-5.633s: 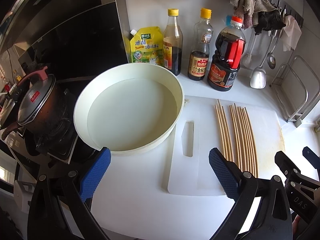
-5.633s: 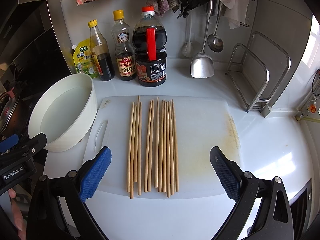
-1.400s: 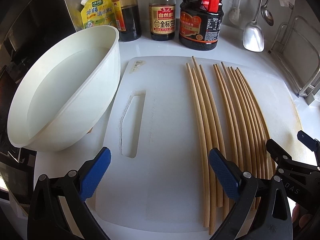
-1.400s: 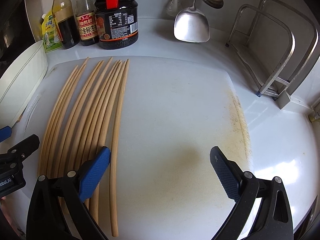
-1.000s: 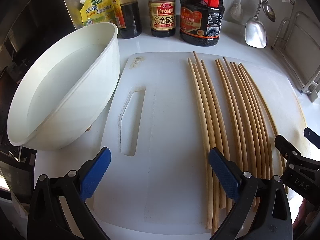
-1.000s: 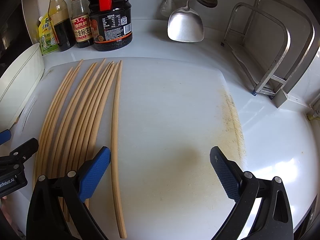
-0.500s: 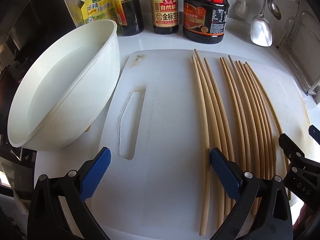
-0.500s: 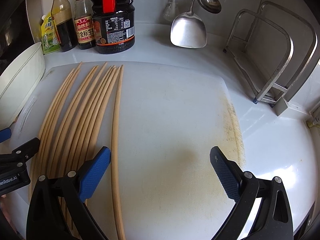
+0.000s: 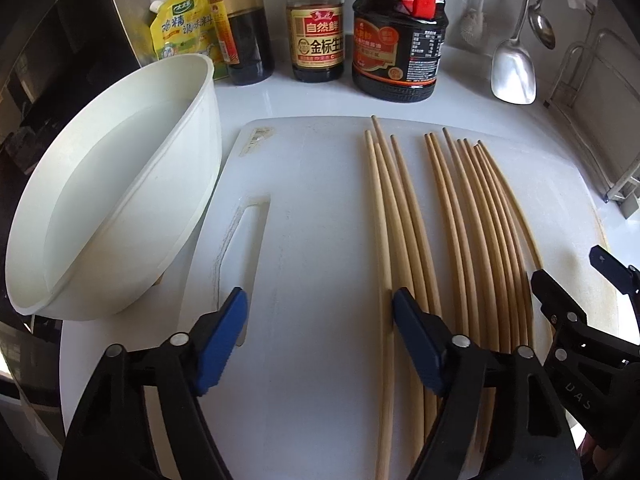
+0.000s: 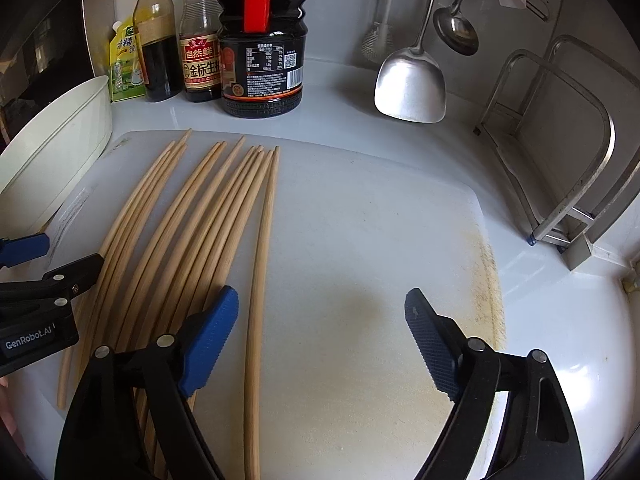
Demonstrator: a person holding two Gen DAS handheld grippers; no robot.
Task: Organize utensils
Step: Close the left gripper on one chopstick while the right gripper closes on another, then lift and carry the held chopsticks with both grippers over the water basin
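White kitchen table (image 10: pixel 560 320) carries a cutting board (image 9: pixel 304 200) on which the chopsticks (image 9: pixel 452 220) lie in a loose fan beside a water-filled bowl (image 9: pixel 120 184). Both the left gripper (image 9: pixel 320 320) and the right gripper (image 10: pixel 320 320) hover low with jaws spread, holding nothing. The round sticks could roll or scatter if a finger nudges the pile sideways, and a careless left sweep might bump the bowl.

both hand-held grippers are held low, side by side and pointing forward, with jaws spread wide and nothing between the blue pads. the left hand-held gripper (image 9: pixel 320 326) shows its two black arms angling inward from the bottom edge. the right hand-held gripper (image 10: pixel 322 326) sits just to its right, close enough that each appears at the edge of the other's view.
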